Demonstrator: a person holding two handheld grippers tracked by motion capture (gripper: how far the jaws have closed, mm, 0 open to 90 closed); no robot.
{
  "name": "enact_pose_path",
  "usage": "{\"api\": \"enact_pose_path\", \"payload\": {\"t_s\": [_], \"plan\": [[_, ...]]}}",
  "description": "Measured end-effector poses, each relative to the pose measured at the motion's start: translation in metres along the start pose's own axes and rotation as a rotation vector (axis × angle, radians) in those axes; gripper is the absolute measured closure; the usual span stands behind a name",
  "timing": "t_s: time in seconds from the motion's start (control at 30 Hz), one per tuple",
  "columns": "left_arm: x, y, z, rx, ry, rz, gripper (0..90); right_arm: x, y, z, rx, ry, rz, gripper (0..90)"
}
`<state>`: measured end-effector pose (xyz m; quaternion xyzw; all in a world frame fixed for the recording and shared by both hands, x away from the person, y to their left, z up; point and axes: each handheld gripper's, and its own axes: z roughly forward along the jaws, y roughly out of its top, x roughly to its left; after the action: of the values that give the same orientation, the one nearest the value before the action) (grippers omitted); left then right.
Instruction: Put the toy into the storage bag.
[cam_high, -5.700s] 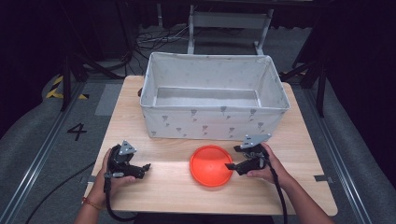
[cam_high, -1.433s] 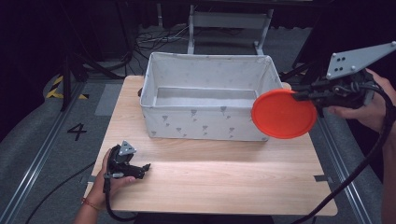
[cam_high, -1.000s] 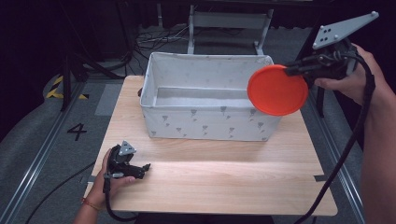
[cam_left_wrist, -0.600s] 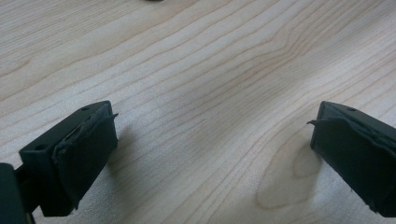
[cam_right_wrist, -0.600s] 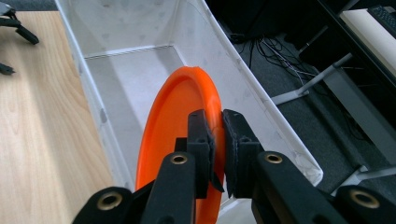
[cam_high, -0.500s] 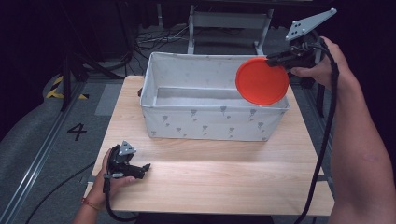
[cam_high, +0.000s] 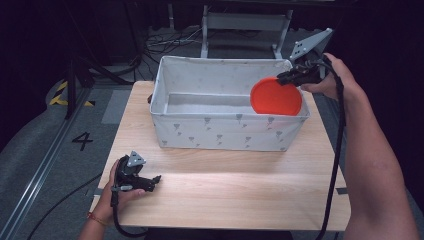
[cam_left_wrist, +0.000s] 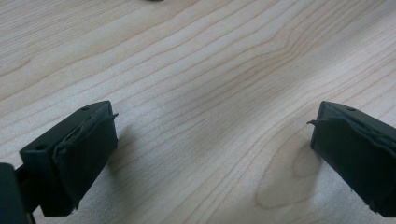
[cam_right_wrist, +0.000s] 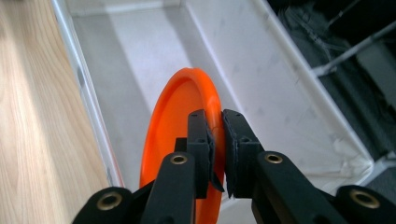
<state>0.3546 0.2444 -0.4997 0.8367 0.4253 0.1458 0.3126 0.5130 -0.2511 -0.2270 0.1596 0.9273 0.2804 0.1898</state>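
Observation:
An orange plate (cam_high: 276, 96) hangs on edge inside the right end of the white fabric bin (cam_high: 200, 125), partly below its rim. My right gripper (cam_high: 280, 79) is shut on the plate's upper rim; in the right gripper view the plate (cam_right_wrist: 180, 126) is pinched between the two black jaws of that gripper (cam_right_wrist: 217, 135), with the bin's pale floor (cam_right_wrist: 135, 56) below. My left gripper (cam_high: 154, 180) rests on the wooden table (cam_high: 240, 185) near the front left corner. In the left gripper view its jaws stand wide apart over bare wood (cam_left_wrist: 210, 93), so the gripper (cam_left_wrist: 210, 154) is open and empty.
The bin stands across the back half of the table. A metal frame (cam_high: 245, 22) and cables lie on the floor behind it. A floor marking "4" (cam_high: 82, 140) sits left of the table. My right forearm (cam_high: 370, 165) reaches along the table's right side.
My right gripper has carried the plate from the right of the bin leftward and down into its right end. The left gripper has not moved.

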Motion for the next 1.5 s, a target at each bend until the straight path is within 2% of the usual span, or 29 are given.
{"api": "enact_pose_path", "payload": {"t_s": [0.03,0.2,0.37,0.4,0.47,0.63,0.73,0.77,0.8,0.83,0.87,0.93,1.2,1.37,1.43,1.5], "plan": [[0.0,0.0,0.0,0.0,-0.001,-0.001,0.9,0.003,-0.002,0.007,0.034,0.007,-0.015,82.3],[0.0,0.0,0.0,0.0,-0.001,-0.001,0.9,0.01,-0.008,0.022,0.086,0.053,-0.044,82.2],[0.0,0.0,0.0,-0.001,-0.001,0.0,0.9,0.013,-0.01,0.03,0.139,0.082,-0.081,82.2],[0.0,0.0,0.0,0.0,-0.002,0.0,0.9,0.016,-0.01,0.033,0.157,0.106,-0.107,82.3],[0.0,0.0,0.0,0.0,-0.002,0.0,0.9,0.018,-0.01,0.034,0.163,0.116,-0.116,82.4],[0.0,0.0,0.0,0.0,-0.002,0.0,0.9,0.025,-0.008,0.041,0.236,0.148,-0.152,82.2],[0.0,0.0,0.0,0.0,-0.002,0.0,0.9,0.026,-0.006,0.047,0.297,0.158,-0.159,82.1],[0.0,0.0,0.0,0.0,-0.002,0.0,0.9,0.026,-0.006,0.047,0.297,0.158,-0.159,82.1],[0.0,0.0,0.0,0.0,-0.002,0.0,0.9,0.027,-0.006,0.049,0.314,0.166,-0.166,82.0],[0.0,0.0,0.0,0.0,-0.002,0.0,0.9,0.027,-0.005,0.055,0.376,0.181,-0.163,81.8],[0.0,0.0,0.0,0.0,-0.001,0.001,0.9,0.027,-0.006,0.057,0.407,0.19,-0.177,81.9],[0.0,0.0,0.0,0.0,-0.002,0.0,0.9,0.026,-0.007,0.062,0.443,0.207,-0.179,81.9],[0.0,0.0,0.0,0.0,-0.002,0.001,0.9,0.023,-0.012,0.073,0.477,0.225,-0.154,82.0],[0.0,0.0,0.0,-0.002,0.0,0.003,0.9,0.024,-0.012,0.073,0.452,0.226,-0.141,81.6],[0.0,0.0,0.0,0.0,-0.002,0.0,0.9,0.025,-0.013,0.072,0.45,0.202,-0.146,78.0],[0.0,0.0,0.0,0.0,-0.002,0.0,0.9,0.026,-0.013,0.07,0.414,0.192,-0.138,76.1]]}}
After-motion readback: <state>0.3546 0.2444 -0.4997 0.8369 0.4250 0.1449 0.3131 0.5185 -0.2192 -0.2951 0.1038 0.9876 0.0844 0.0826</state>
